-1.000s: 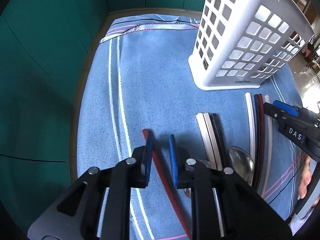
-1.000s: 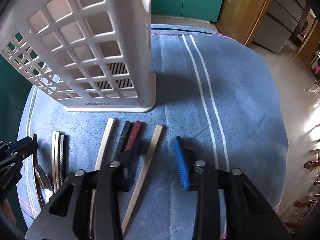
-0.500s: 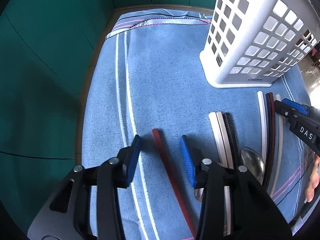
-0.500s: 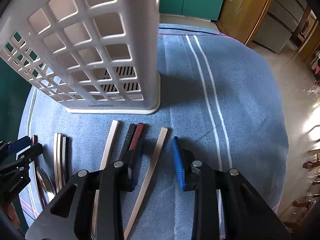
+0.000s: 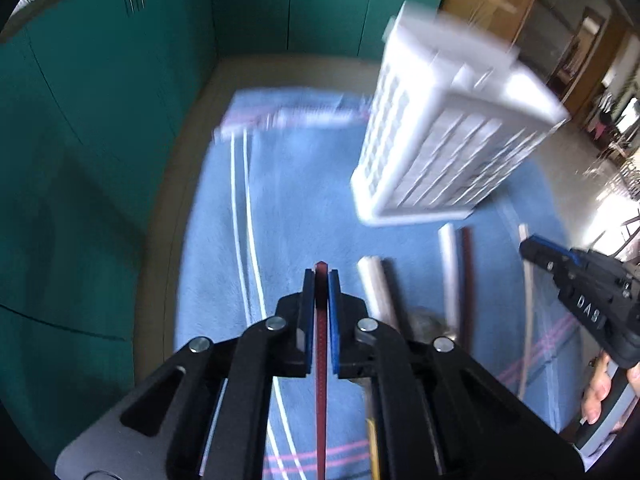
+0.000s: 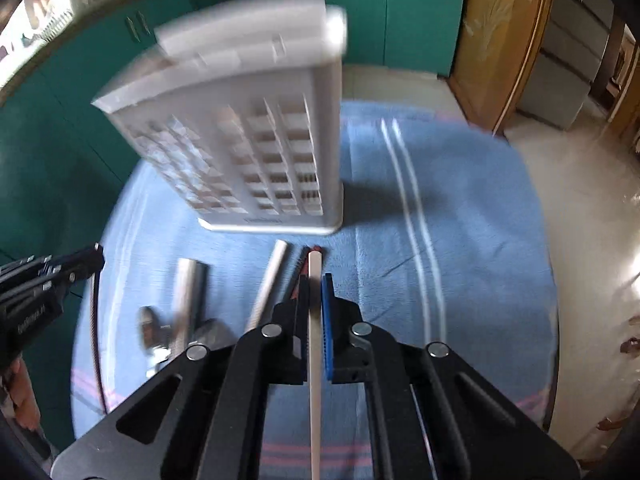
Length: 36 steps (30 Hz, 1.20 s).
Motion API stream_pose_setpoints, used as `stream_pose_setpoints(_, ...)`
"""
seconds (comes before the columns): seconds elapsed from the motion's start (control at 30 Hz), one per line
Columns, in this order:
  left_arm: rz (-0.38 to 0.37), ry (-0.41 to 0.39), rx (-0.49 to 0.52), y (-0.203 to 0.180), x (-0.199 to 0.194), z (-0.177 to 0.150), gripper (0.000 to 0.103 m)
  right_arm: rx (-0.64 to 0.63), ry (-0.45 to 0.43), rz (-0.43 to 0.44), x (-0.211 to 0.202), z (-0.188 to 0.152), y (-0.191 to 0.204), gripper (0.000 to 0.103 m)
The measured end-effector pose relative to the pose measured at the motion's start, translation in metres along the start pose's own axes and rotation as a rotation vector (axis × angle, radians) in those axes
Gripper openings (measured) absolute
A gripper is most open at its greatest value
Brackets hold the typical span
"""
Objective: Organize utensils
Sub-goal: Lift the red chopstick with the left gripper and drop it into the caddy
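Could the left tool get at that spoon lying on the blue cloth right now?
Probably not yet: the left tool is shut on a red chopstick, so its jaws are occupied. The spoon itself lies close, partly under other chopsticks.

A blue striped towel covers the table, bearing a white basket and loose utensil handles.

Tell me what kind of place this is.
Likely a home kitchen or dining area: teal cabinet doors line the wall, a white utensil basket stands on a blue towel, and chopsticks lie beside it.
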<state>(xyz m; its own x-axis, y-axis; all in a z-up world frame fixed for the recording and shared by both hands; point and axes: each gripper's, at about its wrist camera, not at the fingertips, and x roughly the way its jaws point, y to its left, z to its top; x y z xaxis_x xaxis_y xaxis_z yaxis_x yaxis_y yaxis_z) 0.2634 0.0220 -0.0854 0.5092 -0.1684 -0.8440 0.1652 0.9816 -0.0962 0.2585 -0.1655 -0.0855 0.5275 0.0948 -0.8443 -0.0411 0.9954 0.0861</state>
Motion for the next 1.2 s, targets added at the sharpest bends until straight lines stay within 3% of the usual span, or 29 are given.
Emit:
stream_pose_setpoints(0.2, -0.013, -0.237, 0.015, -0.004, -0.098, 0.002, 0.006, -0.031, -0.185, 0.041, -0.101, -0.014, -0.001, 0.007)
stream_pose_setpoints(0.4, -0.067, -0.426, -0.028, -0.002, -0.159, 0.013, 0.006, -0.008, -0.354, 0.131, -0.173, -0.011, -0.021, 0.007)
stream_pose_setpoints(0.67, -0.128, -0.618, -0.1, -0.003, -0.224, 0.066, 0.006, 0.022, -0.606, 0.185, -0.245, 0.058, -0.024, 0.007)
stream_pose_setpoints(0.77, -0.104, -0.7, -0.129, -0.008, -0.233, 0.094, 0.006, 0.029, -0.699, 0.126, -0.254, 0.085, -0.023, 0.007)
stream_pose_setpoints(0.9, -0.096, -0.74, -0.162, -0.015, -0.223, 0.121, 0.006, 0.078, -0.761, 0.103, -0.242, 0.108, -0.03, 0.007)
stream_pose_setpoints(1.0, -0.081, -0.722, -0.163, -0.024, -0.195, 0.122, 0.006, 0.078, -0.719, 0.075, -0.211, 0.113, -0.034, 0.007)
stream_pose_setpoints(1.2, -0.052, -0.626, -0.168, -0.029, -0.129, 0.107, 0.006, 0.115, -0.606, 0.059, -0.149, 0.09, -0.049, 0.007)
